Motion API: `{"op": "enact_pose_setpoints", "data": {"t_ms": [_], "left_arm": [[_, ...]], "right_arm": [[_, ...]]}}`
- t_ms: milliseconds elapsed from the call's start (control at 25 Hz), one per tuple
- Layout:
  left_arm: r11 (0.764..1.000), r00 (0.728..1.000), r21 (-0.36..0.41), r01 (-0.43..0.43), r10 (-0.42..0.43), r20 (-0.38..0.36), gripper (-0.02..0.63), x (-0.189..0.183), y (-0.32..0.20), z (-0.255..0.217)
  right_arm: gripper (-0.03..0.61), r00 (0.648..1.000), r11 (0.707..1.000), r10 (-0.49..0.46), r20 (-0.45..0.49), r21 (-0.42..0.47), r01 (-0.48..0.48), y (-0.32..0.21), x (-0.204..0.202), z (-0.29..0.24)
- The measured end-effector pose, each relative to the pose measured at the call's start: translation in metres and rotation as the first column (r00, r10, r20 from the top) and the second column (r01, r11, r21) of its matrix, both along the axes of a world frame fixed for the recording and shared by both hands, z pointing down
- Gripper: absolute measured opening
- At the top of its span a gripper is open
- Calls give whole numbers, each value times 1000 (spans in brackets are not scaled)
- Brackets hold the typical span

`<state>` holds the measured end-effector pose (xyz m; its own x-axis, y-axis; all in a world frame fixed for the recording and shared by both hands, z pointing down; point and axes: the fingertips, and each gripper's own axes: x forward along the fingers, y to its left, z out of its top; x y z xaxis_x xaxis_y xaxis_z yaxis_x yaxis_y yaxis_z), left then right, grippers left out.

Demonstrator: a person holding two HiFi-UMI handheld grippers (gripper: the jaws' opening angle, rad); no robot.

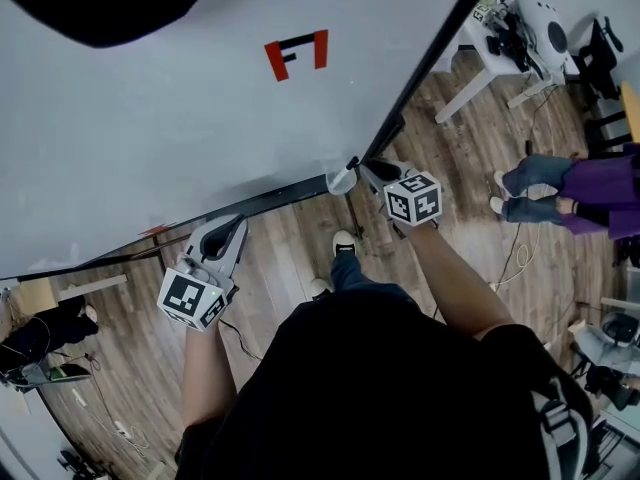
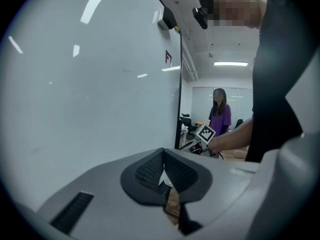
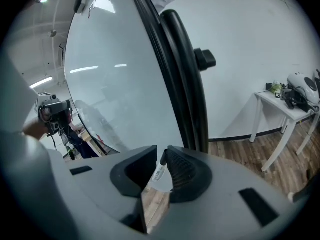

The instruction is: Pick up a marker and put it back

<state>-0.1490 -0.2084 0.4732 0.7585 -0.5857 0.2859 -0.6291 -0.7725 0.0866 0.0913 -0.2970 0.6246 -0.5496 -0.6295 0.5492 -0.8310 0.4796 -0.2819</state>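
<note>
In the head view a white marker (image 1: 343, 178) with a black cap sits at the right end of the dark ledge (image 1: 270, 201) under the whiteboard (image 1: 200, 118). My right gripper (image 1: 368, 171) is right at it. The right gripper view shows that marker (image 3: 159, 172) between the open jaws of my right gripper (image 3: 161, 157): it lies close along the right pad, with a gap on the left side. My left gripper (image 1: 234, 225) hangs below the ledge further left. Seen in its own view, the left gripper (image 2: 164, 156) is shut and empty, its pads meeting at the tips.
A red mark (image 1: 297, 53) is on the board. The board's black frame (image 3: 182, 84) stands just ahead of the right gripper. A person in purple (image 1: 575, 193) sits at the right. A white table (image 3: 280, 106) with gear is by the wall. Cables lie on the wooden floor (image 1: 470, 148).
</note>
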Motion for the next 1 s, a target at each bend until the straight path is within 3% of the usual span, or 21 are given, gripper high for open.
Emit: {"op": "enact_pose_setpoints", "data": {"t_ms": [560, 1000], "left_arm": [[999, 1000, -32, 8, -8, -2, 11, -3, -11, 17], [999, 1000, -53, 11, -11, -7, 11, -2, -14, 25]], "right_arm": [[84, 1000, 995, -9, 8, -96, 10, -13, -6, 41], [87, 999, 992, -16, 43, -122, 21, -19, -16, 47]]}}
